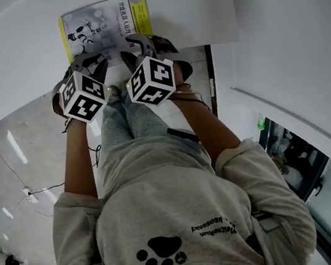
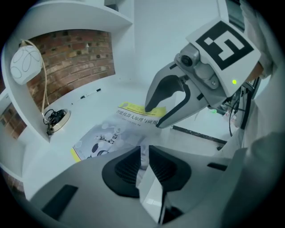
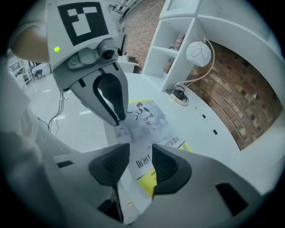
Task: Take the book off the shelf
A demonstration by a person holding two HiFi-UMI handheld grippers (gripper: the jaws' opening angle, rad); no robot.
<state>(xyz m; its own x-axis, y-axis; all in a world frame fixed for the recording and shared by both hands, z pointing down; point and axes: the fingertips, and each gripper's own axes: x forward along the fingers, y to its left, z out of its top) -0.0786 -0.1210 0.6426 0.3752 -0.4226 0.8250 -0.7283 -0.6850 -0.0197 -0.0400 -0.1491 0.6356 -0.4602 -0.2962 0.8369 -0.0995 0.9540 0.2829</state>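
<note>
Two grippers: you are holding the left gripper [image 2: 144, 153] and right gripper [image 3: 141, 160] side by side.
Left jaws: clenching on the near edge of the thin grey-and-yellow paperback book [image 1: 107, 28].
Right jaws: standing released (book corner between them, unpressed).
Book: lying flat on the white curved shelf [image 1: 21, 58], at its near edge.

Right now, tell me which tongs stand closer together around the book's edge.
The left tongs: barely a slit around the book; the right tongs gape wider.
</note>
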